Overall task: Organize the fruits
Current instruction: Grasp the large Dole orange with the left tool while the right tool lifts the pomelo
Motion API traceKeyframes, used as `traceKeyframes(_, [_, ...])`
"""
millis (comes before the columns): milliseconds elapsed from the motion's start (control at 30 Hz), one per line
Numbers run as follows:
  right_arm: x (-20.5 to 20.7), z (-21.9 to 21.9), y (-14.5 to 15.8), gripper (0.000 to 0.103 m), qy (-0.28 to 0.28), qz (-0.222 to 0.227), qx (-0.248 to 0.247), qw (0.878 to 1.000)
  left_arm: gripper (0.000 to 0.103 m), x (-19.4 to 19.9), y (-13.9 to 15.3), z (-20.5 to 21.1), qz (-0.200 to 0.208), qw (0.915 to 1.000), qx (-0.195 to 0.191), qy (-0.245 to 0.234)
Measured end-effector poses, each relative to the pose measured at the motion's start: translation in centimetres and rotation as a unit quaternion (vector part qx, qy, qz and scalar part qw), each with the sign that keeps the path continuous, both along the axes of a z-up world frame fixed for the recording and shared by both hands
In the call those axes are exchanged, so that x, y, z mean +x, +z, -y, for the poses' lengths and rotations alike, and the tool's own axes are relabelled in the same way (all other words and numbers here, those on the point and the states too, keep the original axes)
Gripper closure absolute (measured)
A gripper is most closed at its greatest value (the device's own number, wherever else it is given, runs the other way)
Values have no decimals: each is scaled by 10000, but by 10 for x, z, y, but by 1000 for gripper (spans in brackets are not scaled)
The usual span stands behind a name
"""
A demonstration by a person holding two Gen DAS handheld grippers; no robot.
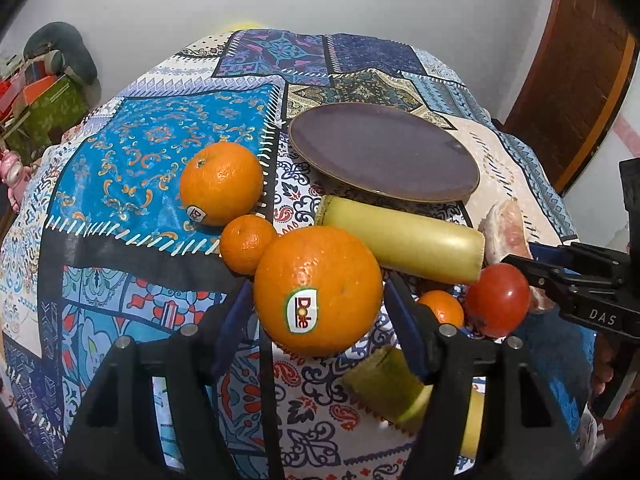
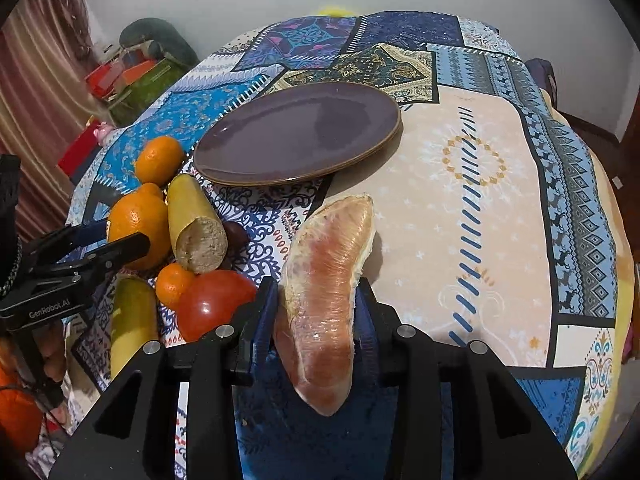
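A large orange with a Dole sticker rests on the patterned tablecloth between the jaws of my left gripper; thin gaps show at both pads, so it stands open. From the right wrist view the left gripper straddles that orange. My right gripper is shut on a peeled pink pomelo segment, whose far tip touches the cloth. The left wrist view shows the segment and the right gripper at the right edge. An empty purple plate lies behind the fruit.
A second orange, two small mandarins, a red tomato and two yellow-green cut stalks crowd the large orange. Boxes stand beyond the table's left edge. A hand holds the left gripper.
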State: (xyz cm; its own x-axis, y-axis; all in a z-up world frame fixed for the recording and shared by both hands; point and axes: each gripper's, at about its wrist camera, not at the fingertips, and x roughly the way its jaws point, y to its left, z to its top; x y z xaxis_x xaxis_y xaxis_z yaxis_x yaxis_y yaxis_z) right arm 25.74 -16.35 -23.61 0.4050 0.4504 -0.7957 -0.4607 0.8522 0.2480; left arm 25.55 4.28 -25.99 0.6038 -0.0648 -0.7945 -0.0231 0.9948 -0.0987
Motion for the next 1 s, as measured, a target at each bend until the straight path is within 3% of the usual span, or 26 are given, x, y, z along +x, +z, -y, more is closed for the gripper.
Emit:
traceKeyframes(167, [9, 1, -5, 54, -191, -99, 31, 9998, 36, 1, 0, -2, 37, 10000, -55, -21])
traceKeyframes(500, [11, 3, -5, 58, -263, -45, -43, 9996, 37, -7, 10, 2, 86, 9998, -44, -186])
traceKeyframes(1000, [-6, 8, 60, 60, -332, 801, 167, 9961, 38, -13, 62, 10, 650, 9970, 110, -397])
